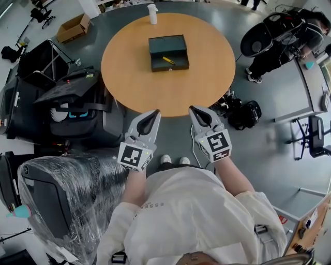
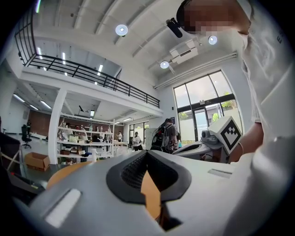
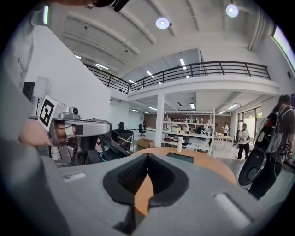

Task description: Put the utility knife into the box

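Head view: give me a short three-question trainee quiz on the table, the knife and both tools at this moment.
1. True or false: the yellow utility knife lies on the bare round wooden table, outside the dark rectangular box.
2. Where does the white bottle stand? A) at the table's far edge; B) inside the box; C) on the floor.
3. Fill in: the jaws of the left tool and the right tool are both ___, with nothing between them.

Key: 1 false, the knife lies in the box; 2 A; 3 shut.
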Available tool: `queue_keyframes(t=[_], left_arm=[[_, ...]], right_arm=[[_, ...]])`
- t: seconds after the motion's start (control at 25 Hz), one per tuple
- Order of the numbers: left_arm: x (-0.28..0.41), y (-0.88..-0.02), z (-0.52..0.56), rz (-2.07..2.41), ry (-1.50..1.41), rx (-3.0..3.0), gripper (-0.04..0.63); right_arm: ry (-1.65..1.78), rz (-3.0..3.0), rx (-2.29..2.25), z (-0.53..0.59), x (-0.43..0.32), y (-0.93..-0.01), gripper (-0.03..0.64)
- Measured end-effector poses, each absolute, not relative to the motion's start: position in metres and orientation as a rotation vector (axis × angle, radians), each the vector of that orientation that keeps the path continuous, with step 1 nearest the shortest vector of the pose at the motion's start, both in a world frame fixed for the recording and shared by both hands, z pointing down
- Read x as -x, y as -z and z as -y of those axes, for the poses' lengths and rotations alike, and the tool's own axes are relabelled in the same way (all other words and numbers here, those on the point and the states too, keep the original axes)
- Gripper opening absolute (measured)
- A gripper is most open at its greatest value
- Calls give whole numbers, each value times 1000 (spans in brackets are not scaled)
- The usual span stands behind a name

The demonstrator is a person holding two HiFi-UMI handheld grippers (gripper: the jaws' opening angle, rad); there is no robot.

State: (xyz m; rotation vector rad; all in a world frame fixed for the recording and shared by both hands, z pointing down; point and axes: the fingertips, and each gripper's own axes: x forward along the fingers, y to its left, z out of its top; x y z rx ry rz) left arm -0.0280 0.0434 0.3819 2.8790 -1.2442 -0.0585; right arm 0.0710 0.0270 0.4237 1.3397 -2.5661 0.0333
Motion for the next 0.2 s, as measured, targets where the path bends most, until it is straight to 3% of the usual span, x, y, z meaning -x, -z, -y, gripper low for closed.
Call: queue_keyframes(t=[0.2], left_arm=[[30, -383, -39, 1253, 52, -2868, 9]], right_arm=[[-38, 2569, -1320, -25, -66, -427, -9]])
